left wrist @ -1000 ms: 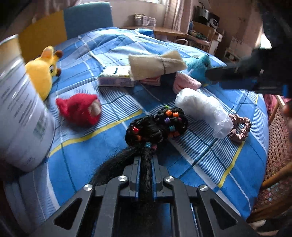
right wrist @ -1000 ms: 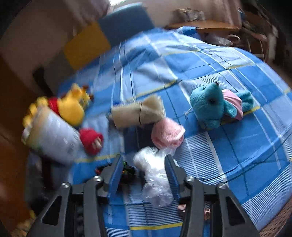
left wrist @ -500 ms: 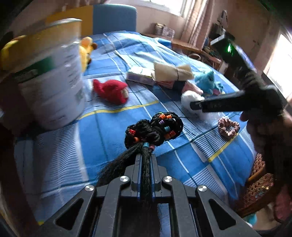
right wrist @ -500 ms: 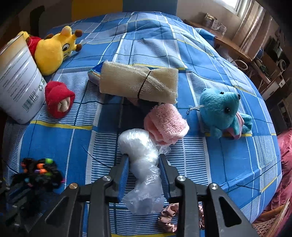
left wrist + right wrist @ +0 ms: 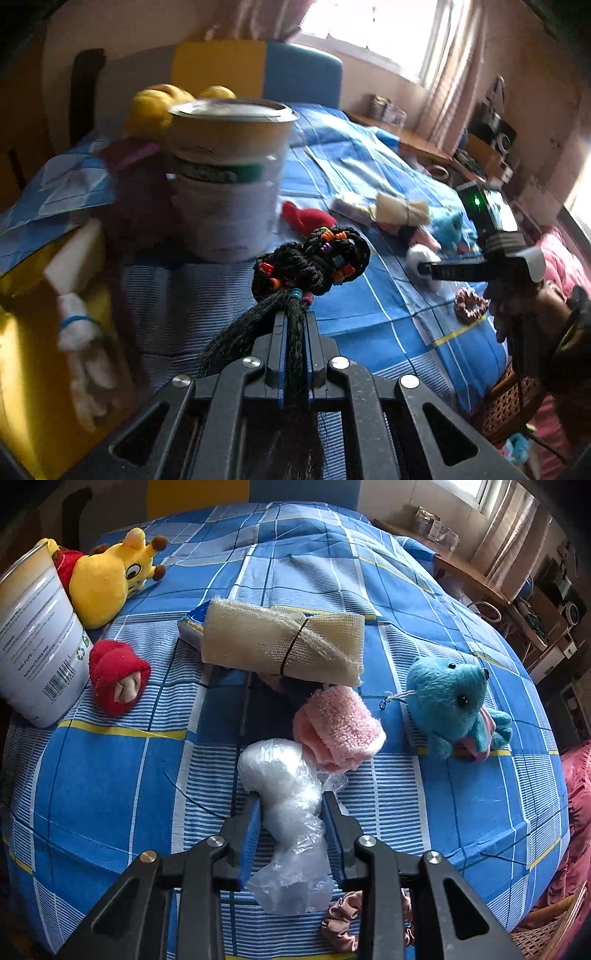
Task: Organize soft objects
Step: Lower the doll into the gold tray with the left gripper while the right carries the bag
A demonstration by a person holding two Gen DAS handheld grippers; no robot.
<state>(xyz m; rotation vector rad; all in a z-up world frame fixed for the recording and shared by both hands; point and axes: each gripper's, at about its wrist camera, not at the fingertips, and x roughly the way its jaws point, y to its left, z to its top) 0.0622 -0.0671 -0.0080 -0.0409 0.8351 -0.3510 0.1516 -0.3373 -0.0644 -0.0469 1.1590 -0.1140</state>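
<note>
My left gripper [image 5: 293, 321] is shut on the loose strands of a black braided hairpiece [image 5: 314, 258] with coloured beads, held up over the blue checked bedcover [image 5: 369, 302]. A white tin can [image 5: 229, 184] stands open-topped just beyond it. In the right wrist view my right gripper [image 5: 291, 801] is shut on a clear plastic bag of white stuffing [image 5: 280, 771], both pads pressing its sides as it lies on the bedcover [image 5: 110, 775]. Beside the bag is a pink rolled towel [image 5: 340, 731].
Spread on the bed are a yellow giraffe plush [image 5: 107, 579], a red soft toy [image 5: 118, 675], a tied beige gauze roll [image 5: 280, 642], a blue plush [image 5: 447, 701] and a pink scrunchie [image 5: 343, 915]. The tin can [image 5: 33, 638] stands far left. A wicker chair [image 5: 509, 398] is at the bed's edge.
My left gripper rose and swung left with the hairpiece, so the can now stands ahead of it. My right gripper came down over the plastic bag and shut on it.
</note>
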